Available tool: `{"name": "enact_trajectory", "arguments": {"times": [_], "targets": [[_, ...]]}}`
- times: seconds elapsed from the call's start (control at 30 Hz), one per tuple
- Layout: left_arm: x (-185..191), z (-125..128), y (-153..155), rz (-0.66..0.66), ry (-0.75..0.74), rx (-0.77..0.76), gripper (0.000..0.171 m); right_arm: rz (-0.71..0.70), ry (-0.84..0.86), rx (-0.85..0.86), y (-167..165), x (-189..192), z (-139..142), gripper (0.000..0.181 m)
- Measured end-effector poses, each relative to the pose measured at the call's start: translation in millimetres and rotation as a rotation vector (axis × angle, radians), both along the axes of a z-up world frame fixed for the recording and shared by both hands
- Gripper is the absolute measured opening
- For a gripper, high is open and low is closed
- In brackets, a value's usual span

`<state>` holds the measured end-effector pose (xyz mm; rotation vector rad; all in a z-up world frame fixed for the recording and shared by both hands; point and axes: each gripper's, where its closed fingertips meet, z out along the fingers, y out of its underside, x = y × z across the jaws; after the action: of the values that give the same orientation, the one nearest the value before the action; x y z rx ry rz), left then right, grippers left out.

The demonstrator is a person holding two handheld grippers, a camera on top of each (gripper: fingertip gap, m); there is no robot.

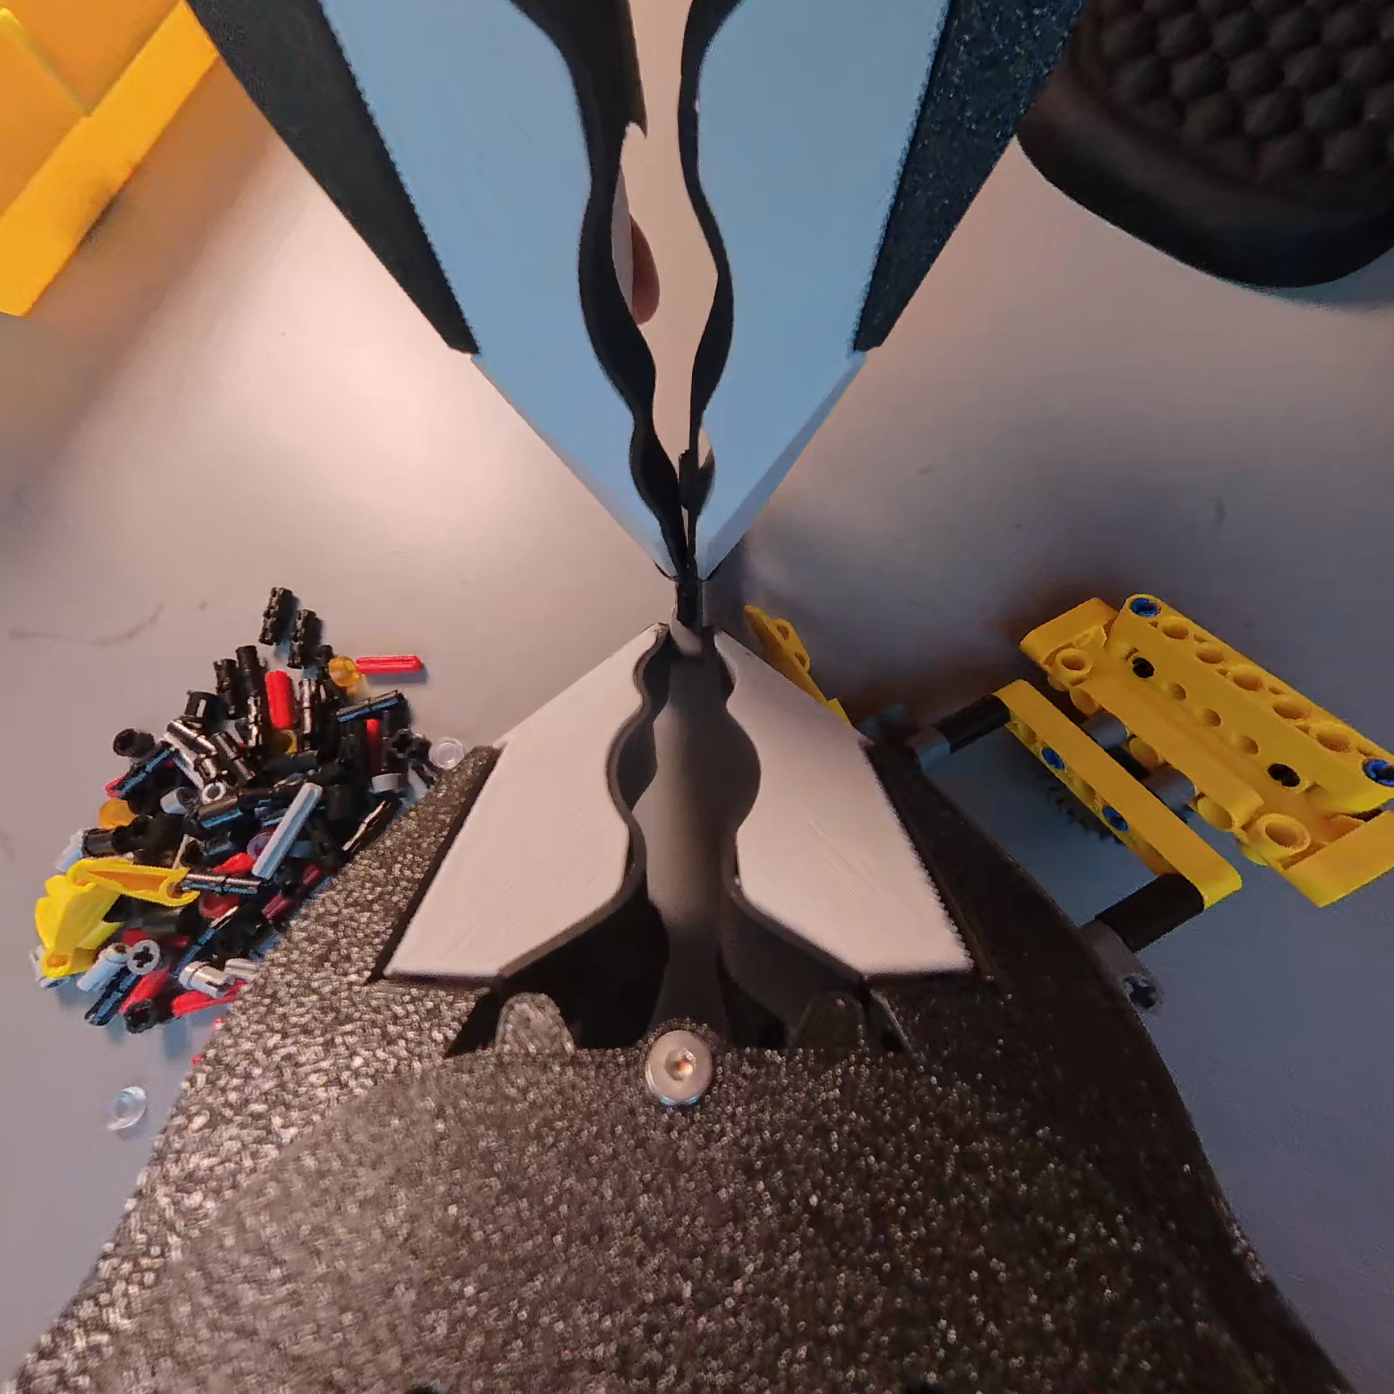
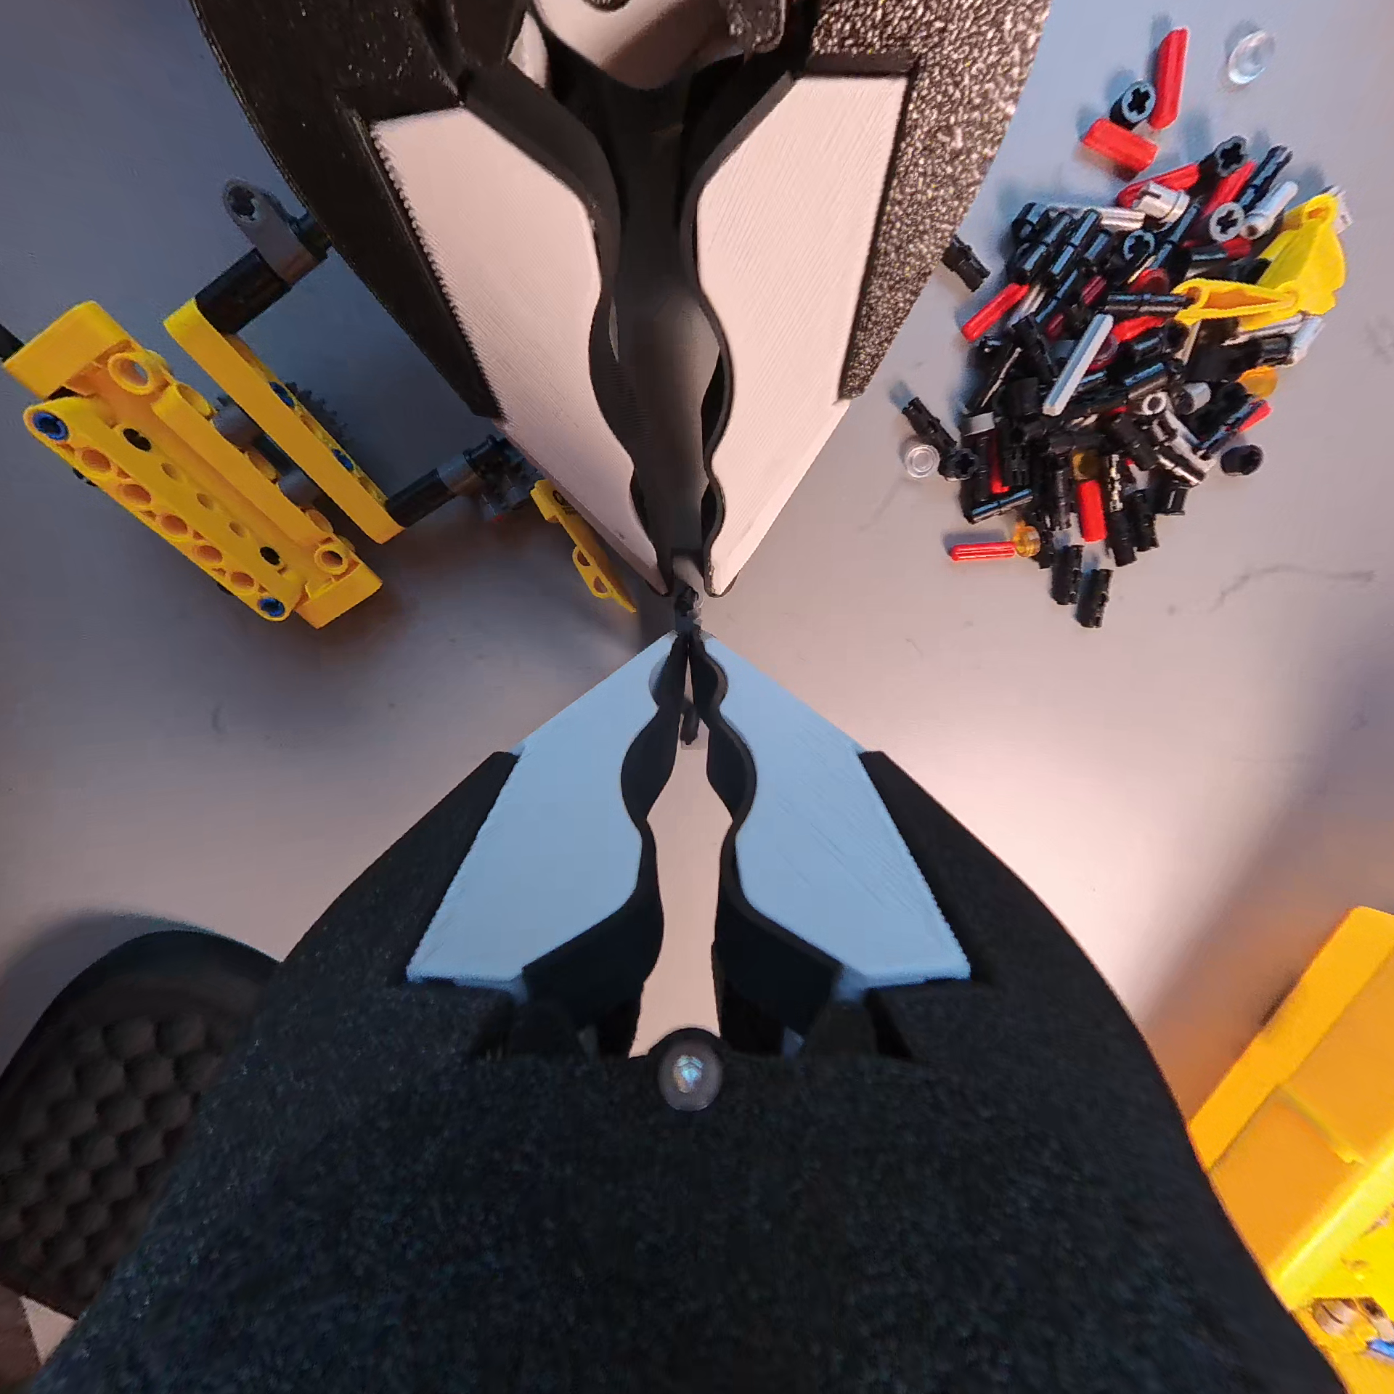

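Note:
My two grippers meet tip to tip above a grey table. In the left wrist view my left gripper [image 1: 688, 632] is shut on a small light-grey piece [image 1: 690, 641], and the right gripper [image 1: 685, 577] comes in from above. In the right wrist view my right gripper [image 2: 688, 643] is shut on a thin black pin [image 2: 686, 607]. The pin's end touches the grey piece [image 2: 688, 569] held by the left gripper [image 2: 686, 584]. The pin also shows in the left wrist view [image 1: 688, 603].
A pile of small black, red, grey and yellow parts [image 1: 226, 815] [image 2: 1131, 362] lies to one side. A yellow beam assembly [image 1: 1207, 754] [image 2: 204, 460] and a loose yellow beam [image 2: 584, 551] lie on the other. A yellow bin [image 1: 68, 151] [image 2: 1312, 1131] and a black dimpled object [image 1: 1245, 113] [image 2: 90, 1094] sit farther out. My two grippers' fingertips are within a few centimetres of each other. Both grippers' tips are roughly 20 centimeters from the black dimpled object [image 1: 1245, 113].

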<state>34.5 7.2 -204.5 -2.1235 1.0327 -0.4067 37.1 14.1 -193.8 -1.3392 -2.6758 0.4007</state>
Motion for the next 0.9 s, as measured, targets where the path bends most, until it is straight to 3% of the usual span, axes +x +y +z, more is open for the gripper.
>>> {"name": "enact_trajectory", "arguments": {"times": [0.9], "targets": [[-3.6, -2.5, -1.6, 0.029, -0.044, -0.065, 0.007, -0.101, -0.033, -0.047, -0.5, -1.5, -7.5, 0.000]]}}
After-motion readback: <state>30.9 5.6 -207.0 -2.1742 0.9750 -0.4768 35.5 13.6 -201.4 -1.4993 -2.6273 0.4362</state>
